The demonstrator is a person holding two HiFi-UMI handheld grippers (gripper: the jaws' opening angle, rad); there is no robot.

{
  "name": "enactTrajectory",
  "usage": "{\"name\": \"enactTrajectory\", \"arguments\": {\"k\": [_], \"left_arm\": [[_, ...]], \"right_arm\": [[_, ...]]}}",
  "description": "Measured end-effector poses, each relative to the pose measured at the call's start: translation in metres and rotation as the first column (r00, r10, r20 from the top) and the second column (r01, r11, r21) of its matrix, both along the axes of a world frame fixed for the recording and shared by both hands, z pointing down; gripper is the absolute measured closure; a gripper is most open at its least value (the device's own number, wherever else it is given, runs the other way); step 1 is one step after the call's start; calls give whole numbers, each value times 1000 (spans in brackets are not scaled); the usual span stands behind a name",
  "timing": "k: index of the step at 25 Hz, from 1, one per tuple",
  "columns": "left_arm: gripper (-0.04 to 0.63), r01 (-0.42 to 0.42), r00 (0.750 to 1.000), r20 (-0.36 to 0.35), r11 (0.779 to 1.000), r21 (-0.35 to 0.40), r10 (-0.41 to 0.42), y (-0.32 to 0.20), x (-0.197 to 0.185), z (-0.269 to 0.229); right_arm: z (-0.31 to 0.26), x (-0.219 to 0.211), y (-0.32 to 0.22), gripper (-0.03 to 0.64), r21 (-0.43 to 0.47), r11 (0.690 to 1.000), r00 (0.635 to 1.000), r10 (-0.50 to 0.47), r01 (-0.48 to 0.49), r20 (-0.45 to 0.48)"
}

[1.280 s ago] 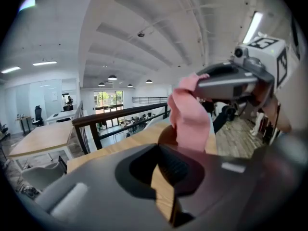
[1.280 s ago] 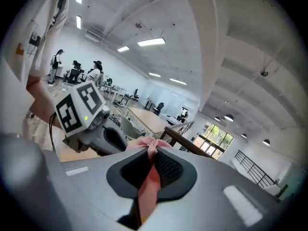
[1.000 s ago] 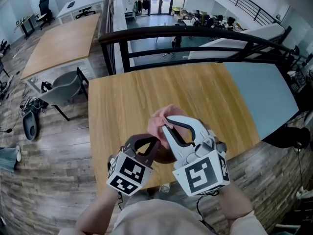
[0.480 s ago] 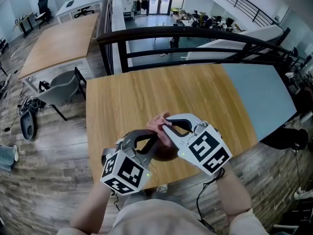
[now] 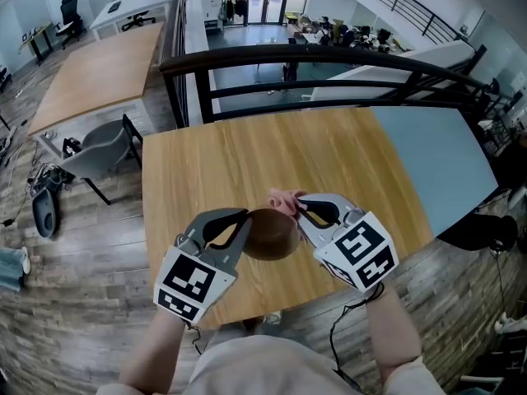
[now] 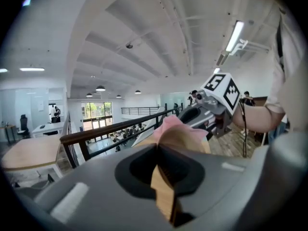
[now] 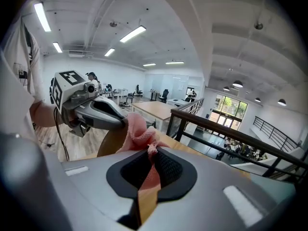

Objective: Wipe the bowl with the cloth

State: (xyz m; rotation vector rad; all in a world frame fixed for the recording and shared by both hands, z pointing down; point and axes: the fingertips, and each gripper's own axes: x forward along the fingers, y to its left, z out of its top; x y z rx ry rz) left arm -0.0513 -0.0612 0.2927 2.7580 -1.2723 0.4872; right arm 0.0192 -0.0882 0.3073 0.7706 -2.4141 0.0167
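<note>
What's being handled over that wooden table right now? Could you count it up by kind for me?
bowl: 1
cloth: 1
tongs: 2, the left tongs and the right tongs
Total: 4

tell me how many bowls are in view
1. The brown bowl is over the near end of the wooden table, its rim clamped in the left gripper. The right gripper holds the pink cloth at its far edge. No other bowl shows.

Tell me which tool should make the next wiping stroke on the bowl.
Right. The right tool is shut on the pink cloth beside the bowl; the left tool is shut on the bowl's rim.
</note>
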Motion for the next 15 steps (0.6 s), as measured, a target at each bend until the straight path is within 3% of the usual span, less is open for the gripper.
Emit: {"name": "enactTrajectory", "arguments": {"k": [3, 7, 11, 15], "left_arm": [[584, 89, 990, -104, 996, -22, -91, -9, -16, -4], [585, 201, 950, -234, 978, -51, -207, -18, -36, -9], [586, 271, 886, -361, 956, -111, -292, -26, -47, -7], [586, 281, 809, -480, 941, -190, -339, -30, -47, -2]], "right_arm": [[5, 4, 3, 597, -11, 1000, 999, 25, -24, 26], [13, -2, 11, 597, -22, 999, 998, 47, -46, 52], [26, -11, 22, 597, -52, 997, 996, 52, -48, 74], [42, -31, 35, 597, -88, 996, 994, 29, -19, 105]]}}
